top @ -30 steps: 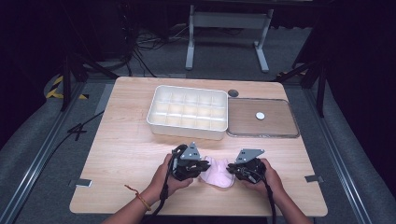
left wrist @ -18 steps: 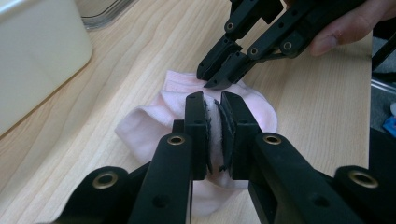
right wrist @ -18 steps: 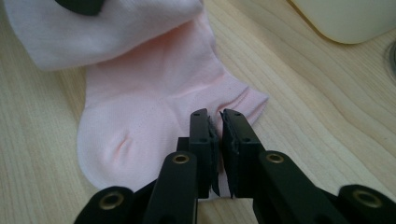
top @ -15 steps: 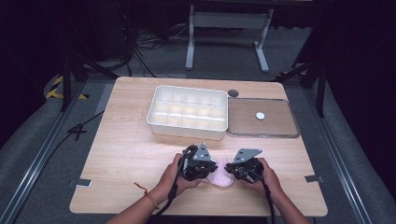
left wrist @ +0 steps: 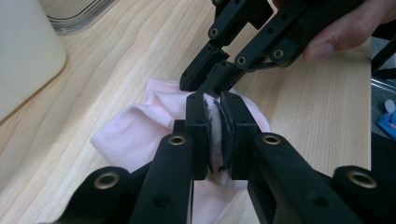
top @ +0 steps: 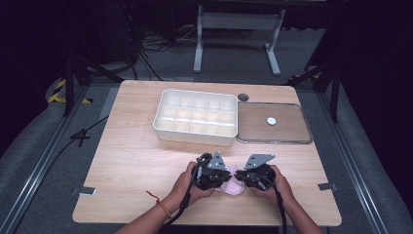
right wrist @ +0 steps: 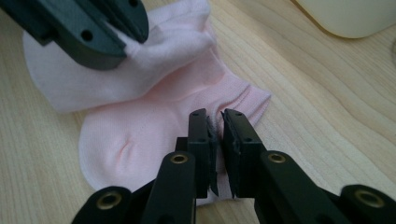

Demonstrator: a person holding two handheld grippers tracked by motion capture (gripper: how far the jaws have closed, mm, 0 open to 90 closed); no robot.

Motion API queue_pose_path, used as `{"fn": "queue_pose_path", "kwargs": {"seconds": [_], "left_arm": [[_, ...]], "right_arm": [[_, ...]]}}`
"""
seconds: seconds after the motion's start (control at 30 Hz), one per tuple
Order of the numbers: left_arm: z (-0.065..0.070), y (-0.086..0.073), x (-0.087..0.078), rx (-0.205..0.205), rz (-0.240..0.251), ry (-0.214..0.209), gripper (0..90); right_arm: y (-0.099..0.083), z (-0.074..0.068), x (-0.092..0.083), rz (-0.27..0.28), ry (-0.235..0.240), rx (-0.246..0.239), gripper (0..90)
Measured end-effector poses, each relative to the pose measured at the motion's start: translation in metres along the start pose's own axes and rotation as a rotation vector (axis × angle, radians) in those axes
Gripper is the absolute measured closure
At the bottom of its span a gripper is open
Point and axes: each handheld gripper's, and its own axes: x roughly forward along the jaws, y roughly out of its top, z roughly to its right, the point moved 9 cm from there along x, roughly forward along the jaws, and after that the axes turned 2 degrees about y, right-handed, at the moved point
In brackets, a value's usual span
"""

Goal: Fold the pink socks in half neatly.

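Two claws pinching one pink sock (top: 233, 186) near the tabletop's (top: 131, 161) front edge; left claw (left wrist: 213, 135) clamped on a fold; right claw (right wrist: 215, 140) gripping the cuff.

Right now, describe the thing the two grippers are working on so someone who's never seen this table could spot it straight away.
Start at the wooden table and come from the white tray toward the near edge, where the person's hands meet. Between the left gripper and the right gripper lies a pale pink sock, partly folded over itself, each gripper shut on its fabric. It is the one soft, pink thing there; the tray and the clear lid are rigid.
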Motion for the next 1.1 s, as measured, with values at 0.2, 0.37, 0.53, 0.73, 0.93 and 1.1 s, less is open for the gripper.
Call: {"fn": "queue_pose_path", "kwargs": {"seconds": [0.2,0.37,0.53,0.73,0.93,1.1], "left_arm": [[0.004,0.002,0.008,-0.001,0.001,-0.004,82.1],[0.005,-0.002,0.013,-0.011,-0.006,-0.011,81.8],[0.007,-0.008,0.022,-0.013,-0.018,-0.006,81.2],[0.008,-0.007,0.024,-0.045,0.004,-0.017,69.3],[0.005,0.003,0.002,-0.060,0.073,-0.043,58.4],[-0.003,0.008,-0.034,-0.063,0.153,-0.049,65.0]], "right_arm": [[-0.001,0.002,0.000,0.027,0.031,0.037,81.8],[-0.001,0.002,0.000,0.020,0.025,0.018,80.7],[0.001,0.004,-0.003,0.021,-0.027,-0.022,77.1],[0.000,0.006,-0.004,0.021,-0.037,-0.014,77.8],[-0.001,0.004,-0.002,0.021,-0.022,-0.013,78.9],[0.000,0.005,0.000,0.026,-0.009,0.002,79.6]]}}
